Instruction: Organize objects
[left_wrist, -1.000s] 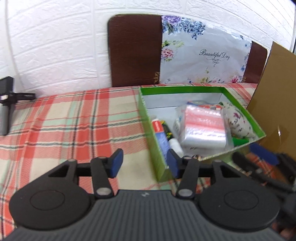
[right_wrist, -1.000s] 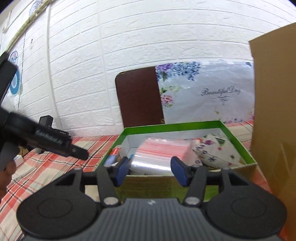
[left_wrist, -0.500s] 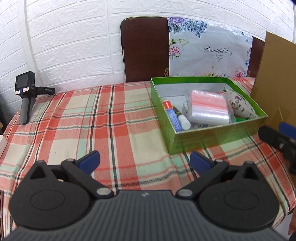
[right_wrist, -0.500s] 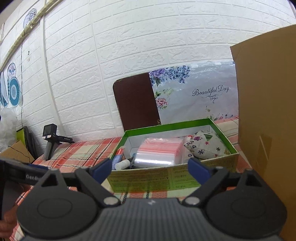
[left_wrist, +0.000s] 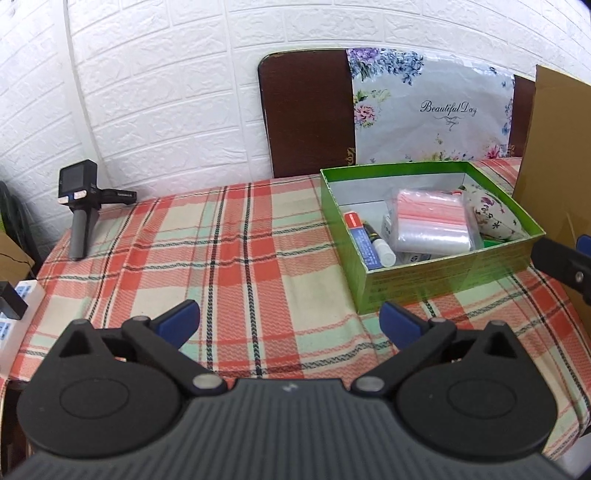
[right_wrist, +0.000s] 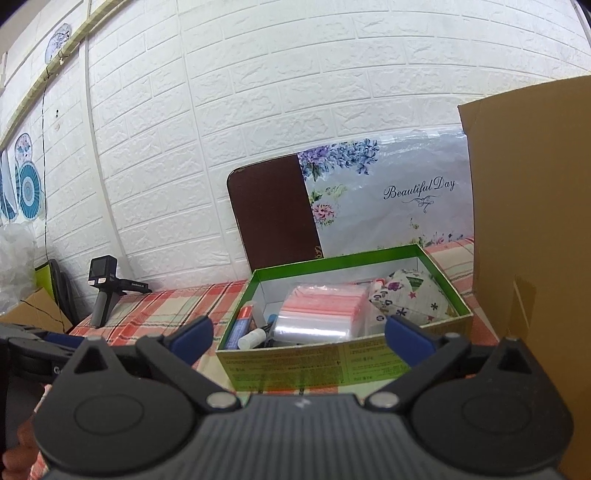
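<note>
A green box (left_wrist: 436, 275) stands on the plaid tablecloth (left_wrist: 221, 251) at the right. It holds a pack of zip bags (left_wrist: 432, 221), a floral pouch (left_wrist: 491, 216), a red-and-blue tube (left_wrist: 364, 242) and a small white bottle (left_wrist: 384, 253). The box also shows in the right wrist view (right_wrist: 332, 363), with the zip bags (right_wrist: 321, 314) and pouch (right_wrist: 410, 299) inside. My left gripper (left_wrist: 290, 321) is open and empty, above the cloth left of the box. My right gripper (right_wrist: 299, 336) is open and empty, just in front of the box.
A small camera on a handle (left_wrist: 79, 206) stands at the table's far left corner. A brown board (left_wrist: 306, 114) and a floral sheet (left_wrist: 432, 110) lean on the white brick wall. A cardboard panel (left_wrist: 557, 155) stands right of the box.
Both grippers opened from narrow to wide and pulled back from the box. More of the table and the camera at the left came into view.
</note>
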